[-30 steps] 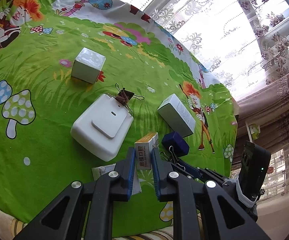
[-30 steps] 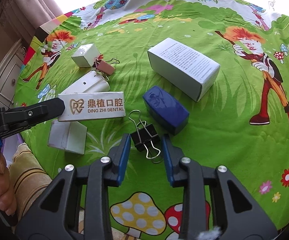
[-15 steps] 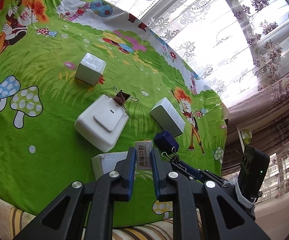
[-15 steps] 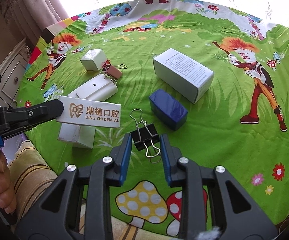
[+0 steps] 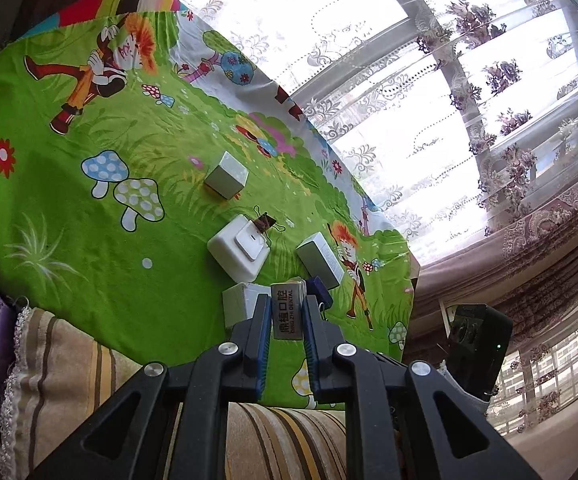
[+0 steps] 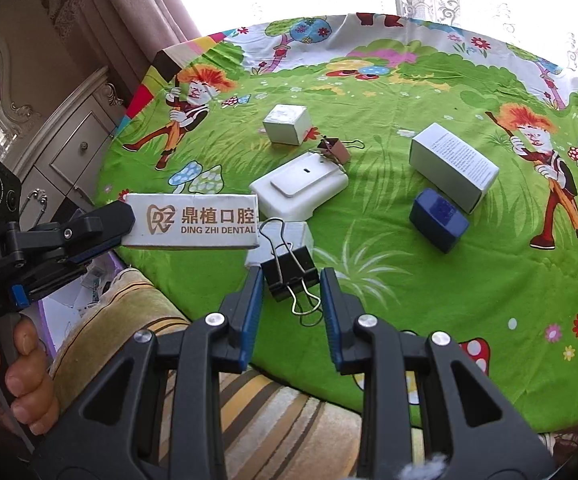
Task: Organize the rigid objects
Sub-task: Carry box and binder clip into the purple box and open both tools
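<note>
My left gripper (image 5: 285,300) is shut on a white box printed DING ZHI DENTAL (image 5: 287,312), held in the air above the table's near edge. In the right wrist view the same box (image 6: 193,222) sticks out of the left gripper (image 6: 107,222) at the left, with a hand on its handle. My right gripper (image 6: 291,276) is shut on a black binder clip (image 6: 287,274), whose wire handles hang toward me. On the green cartoon tablecloth (image 6: 409,288) lie a flat white case (image 6: 301,188), a brown binder clip (image 6: 335,150), a white cube box (image 6: 289,124), a long white box (image 6: 453,164) and a blue box (image 6: 439,220).
A small white box (image 6: 299,236) lies near the front edge, partly behind the held clip. A striped cushion (image 6: 289,412) is below both grippers. A pale cabinet (image 6: 69,136) stands to the left, and lace curtains (image 5: 449,100) hang behind the table.
Both grippers have risen and drawn back from the table toward its near edge, each keeping its object. The things on the cloth now look smaller and farther off.
</note>
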`<state>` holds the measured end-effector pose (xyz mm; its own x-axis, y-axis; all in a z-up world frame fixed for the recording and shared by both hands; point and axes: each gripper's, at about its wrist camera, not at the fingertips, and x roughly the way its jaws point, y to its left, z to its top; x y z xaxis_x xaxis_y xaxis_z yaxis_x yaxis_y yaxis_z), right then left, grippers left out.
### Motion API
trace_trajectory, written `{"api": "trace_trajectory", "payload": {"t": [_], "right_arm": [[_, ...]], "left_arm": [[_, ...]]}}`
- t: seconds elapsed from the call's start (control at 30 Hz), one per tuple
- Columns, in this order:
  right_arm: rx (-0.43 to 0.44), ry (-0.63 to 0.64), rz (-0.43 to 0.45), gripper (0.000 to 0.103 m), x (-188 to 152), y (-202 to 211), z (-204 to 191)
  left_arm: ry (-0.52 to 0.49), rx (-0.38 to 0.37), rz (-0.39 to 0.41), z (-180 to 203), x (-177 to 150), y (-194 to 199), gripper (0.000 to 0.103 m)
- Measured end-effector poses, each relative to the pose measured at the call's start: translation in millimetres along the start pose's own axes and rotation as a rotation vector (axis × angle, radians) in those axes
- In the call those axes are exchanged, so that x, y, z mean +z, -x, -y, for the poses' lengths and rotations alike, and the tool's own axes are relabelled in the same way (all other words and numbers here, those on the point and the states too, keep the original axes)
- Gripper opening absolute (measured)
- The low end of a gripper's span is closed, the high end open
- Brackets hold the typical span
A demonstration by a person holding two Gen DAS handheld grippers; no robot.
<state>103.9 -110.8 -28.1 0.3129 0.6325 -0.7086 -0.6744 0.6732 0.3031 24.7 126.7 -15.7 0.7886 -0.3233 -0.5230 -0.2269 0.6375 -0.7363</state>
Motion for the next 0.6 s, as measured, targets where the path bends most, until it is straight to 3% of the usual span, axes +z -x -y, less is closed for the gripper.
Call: {"api": "trace_trajectory", "payload": {"t": [0.23,0.43,0.6], "right_arm": [[0.089,0.113,-0.037,0.033,-9.3,-0.5,-70.1],[0.171,0.221,-0.079,0.033,-18.3,-6.1,-133.0],[0.234,0.315,-0.124,0.033,-28.3,-16.4,-187.0]], "left_arm": [[0.074,0.075,0.127,-49.4,-8.9,83.4,0.016],[0.157,0.206,0.254,-101.4,-11.3,160.8,0.016],[0.219,0.301,0.326,-132.8,-14.3,200.5,0.017]]}}
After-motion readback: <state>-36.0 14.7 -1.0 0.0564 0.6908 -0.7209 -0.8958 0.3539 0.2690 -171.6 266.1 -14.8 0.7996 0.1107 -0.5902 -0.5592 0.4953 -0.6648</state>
